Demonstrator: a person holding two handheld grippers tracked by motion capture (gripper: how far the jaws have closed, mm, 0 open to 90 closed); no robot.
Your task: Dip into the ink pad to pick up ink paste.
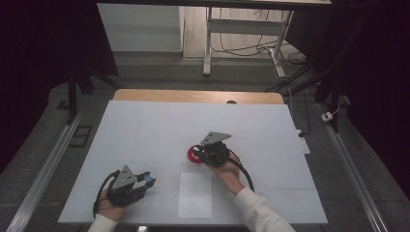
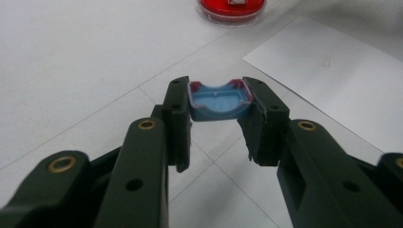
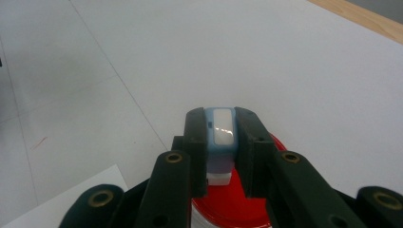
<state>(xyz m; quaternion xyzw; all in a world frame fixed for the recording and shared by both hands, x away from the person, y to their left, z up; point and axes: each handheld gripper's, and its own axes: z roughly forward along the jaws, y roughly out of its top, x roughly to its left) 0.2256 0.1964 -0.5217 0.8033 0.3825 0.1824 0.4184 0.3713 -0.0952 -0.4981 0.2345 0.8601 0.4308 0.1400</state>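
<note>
High view: right gripper (image 1: pixel 209 151) over round red plastic dish (image 1: pixel 194 154), mid white desk (image 1: pixel 145 130); left gripper (image 1: pixel 145 180) near-left.
Left gripper view: jaws pinch small blue plastic cap (image 2: pixel 219 100), light, stiff, slippery; grip flat sides.
Right gripper view: jaws clamp pale-blue plastic block (image 3: pixel 220 137) w/ white base above dish.

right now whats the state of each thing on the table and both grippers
left gripper: shut on the blue cap, held off the table
blue cap: clamped between the fingers, hollow side showing
right gripper: shut on the pale blue stamp, above the red ink pad
pale blue stamp: gripped upright
red ink pad: open, flat on the table
white paper: flat, blank
</note>
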